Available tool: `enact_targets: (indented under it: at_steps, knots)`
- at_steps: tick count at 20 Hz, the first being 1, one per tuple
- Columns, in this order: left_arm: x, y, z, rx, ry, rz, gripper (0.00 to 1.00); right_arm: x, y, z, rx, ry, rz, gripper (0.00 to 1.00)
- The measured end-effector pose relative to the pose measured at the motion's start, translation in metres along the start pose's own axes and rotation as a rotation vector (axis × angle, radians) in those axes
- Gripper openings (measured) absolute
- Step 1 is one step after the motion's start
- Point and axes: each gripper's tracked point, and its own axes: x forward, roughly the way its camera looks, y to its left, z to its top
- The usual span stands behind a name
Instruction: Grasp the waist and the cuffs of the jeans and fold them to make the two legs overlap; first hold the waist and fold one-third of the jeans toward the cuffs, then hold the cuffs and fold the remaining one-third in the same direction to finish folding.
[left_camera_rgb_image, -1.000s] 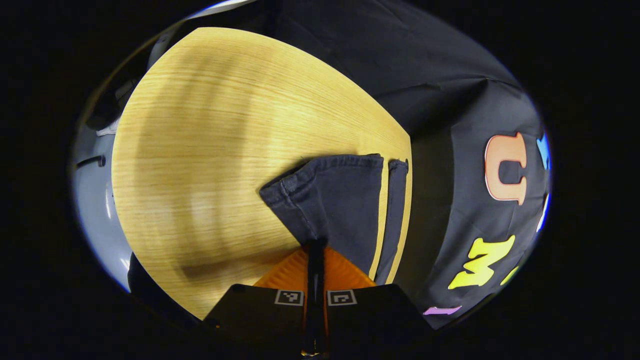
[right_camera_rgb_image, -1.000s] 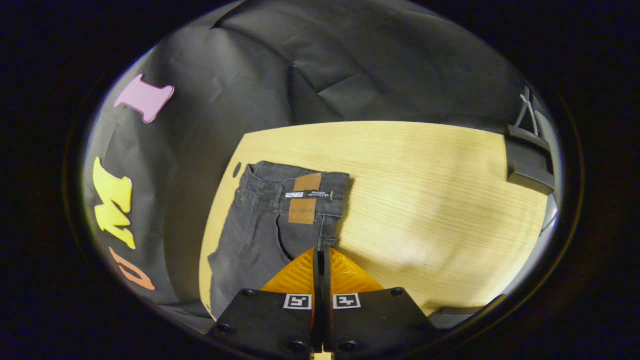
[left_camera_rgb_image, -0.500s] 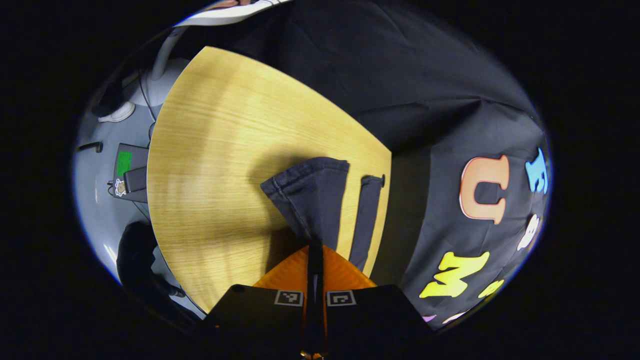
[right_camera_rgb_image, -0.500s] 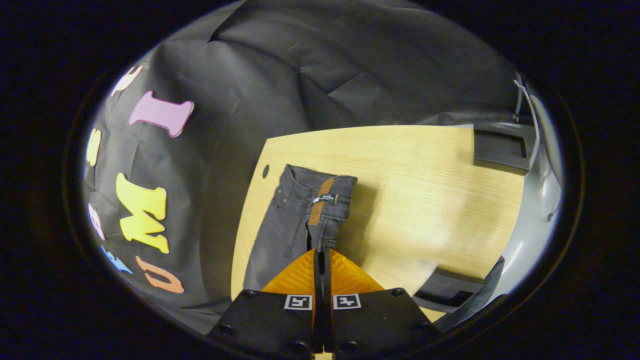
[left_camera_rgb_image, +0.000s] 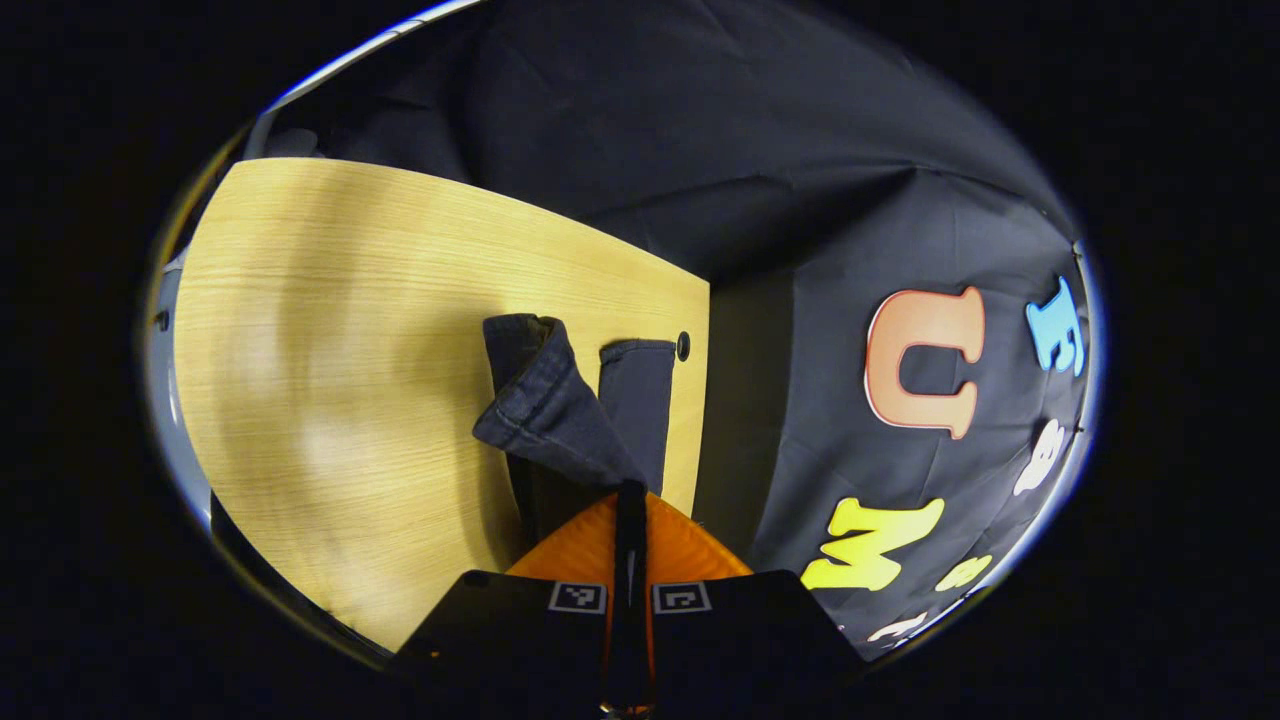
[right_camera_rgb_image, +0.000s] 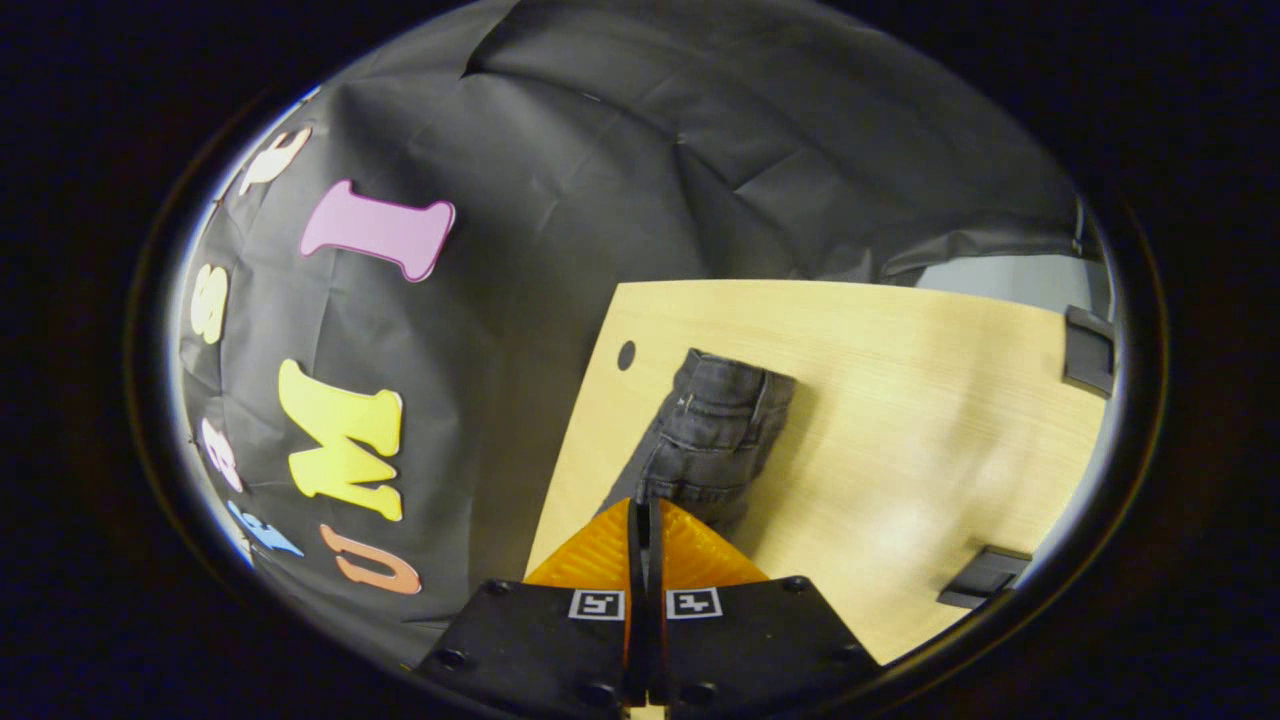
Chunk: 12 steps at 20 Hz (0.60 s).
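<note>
1. Left gripper view: the left gripper (left_camera_rgb_image: 630, 492) has its fingers pinched together on the cuff (left_camera_rgb_image: 545, 405) of one leg of the jeans (left_camera_rgb_image: 585, 420), and that leg hangs lifted above the table (left_camera_rgb_image: 380, 300). The other cuff (left_camera_rgb_image: 637, 352) lies flat beside it, close to the table's edge.

2. In the right gripper view, the right gripper (right_camera_rgb_image: 645, 510) is likewise closed tight, with no gap between its fingers, on the waist end (right_camera_rgb_image: 720, 420) of the jeans. The dark cloth there is bunched and raised off the wood, one side turned over toward the other.

3. As I judge it, this is the first fold in progress, the near leg being carried over onto the far one. The legs do not yet overlap, since a gap of wood shows between the two cuffs.

4. Still to do, by my reckoning: lay the lifted leg down squarely on its mate, then both one-third folds, from the waist first and from the cuffs after.

5. The table is pale wood with a plain grain and a small round hole (right_camera_rgb_image: 626, 355) near its corner. The jeans sit along the edge nearest the black cloth wall (right_camera_rgb_image: 620, 170).

6. Two dark fittings (right_camera_rgb_image: 1085, 350) sit at the table's far side in the right gripper view; I cannot tell what they are.
</note>
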Motion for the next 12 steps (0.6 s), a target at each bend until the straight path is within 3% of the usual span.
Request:
enact_targets:
  at_steps: [7, 12]
  knots:
    - [0.084, -0.063, 0.016, 0.096, 0.048, 0.021, 0.03, 0.080, 0.055, 0.014, -0.066, -0.016, 0.044, 0.01]
    - [0.145, -0.077, 0.020, 0.190, 0.057, 0.044, 0.03, 0.136, 0.066, 0.022, -0.090, -0.043, 0.041, 0.01]
